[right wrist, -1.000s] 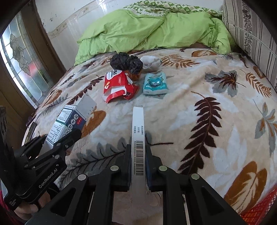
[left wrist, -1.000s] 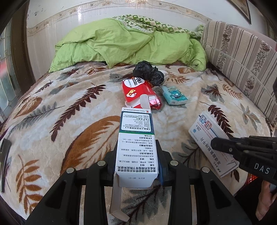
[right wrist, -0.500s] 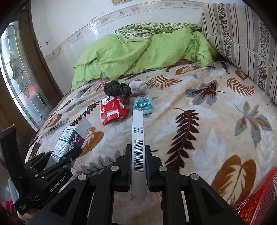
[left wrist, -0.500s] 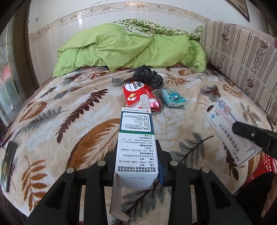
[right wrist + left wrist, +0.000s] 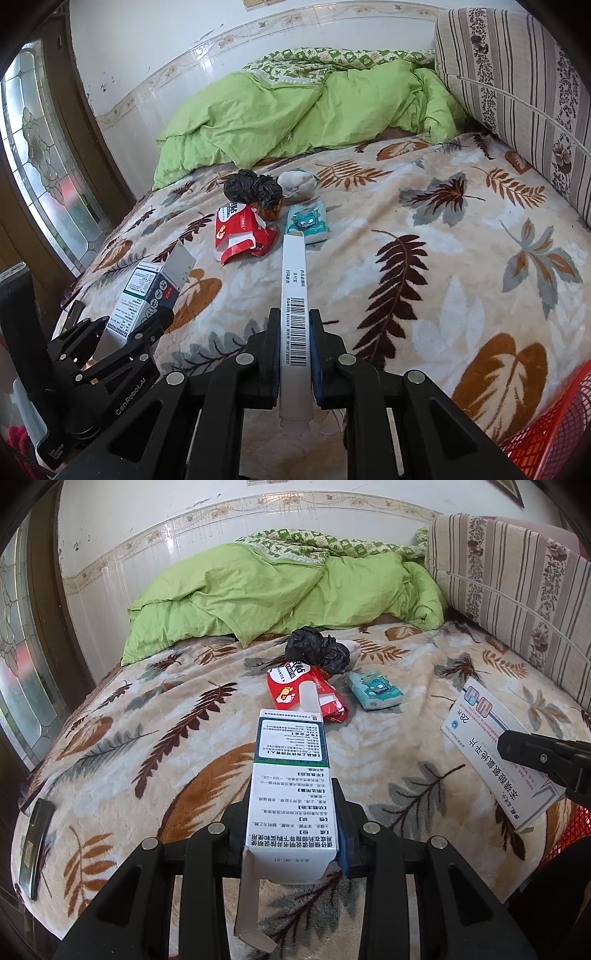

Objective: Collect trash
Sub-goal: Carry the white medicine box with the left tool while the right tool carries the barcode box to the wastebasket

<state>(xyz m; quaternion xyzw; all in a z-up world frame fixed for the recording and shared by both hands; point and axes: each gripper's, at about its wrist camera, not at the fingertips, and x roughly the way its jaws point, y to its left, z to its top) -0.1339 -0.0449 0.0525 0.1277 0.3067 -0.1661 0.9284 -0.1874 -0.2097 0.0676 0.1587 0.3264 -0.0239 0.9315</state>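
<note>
Left tongs (image 5: 291, 827) pinching green-white box (image 5: 290, 786); right tongs (image 5: 294, 354) pinching flat white box (image 5: 294, 295). Red packet (image 5: 306, 694) ahead on bed (image 5: 147, 738).

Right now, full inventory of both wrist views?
green-and-white carton: 1, in left gripper
flat white box: 1, edge-on in right gripper
red packet: 1, torn, mid-bed
teal tissue pack: 1, right of red packet
black bag: 1, crumpled, behind red packet
grey-white wad: 1, beside black bag
green duvet: 1, head of bed
striped cushion: 1, right side
red basket: 1, lower right edge
dark phone-like slab: 1, bed's left edge
left gripper: shut on carton
right gripper: shut on box
</note>
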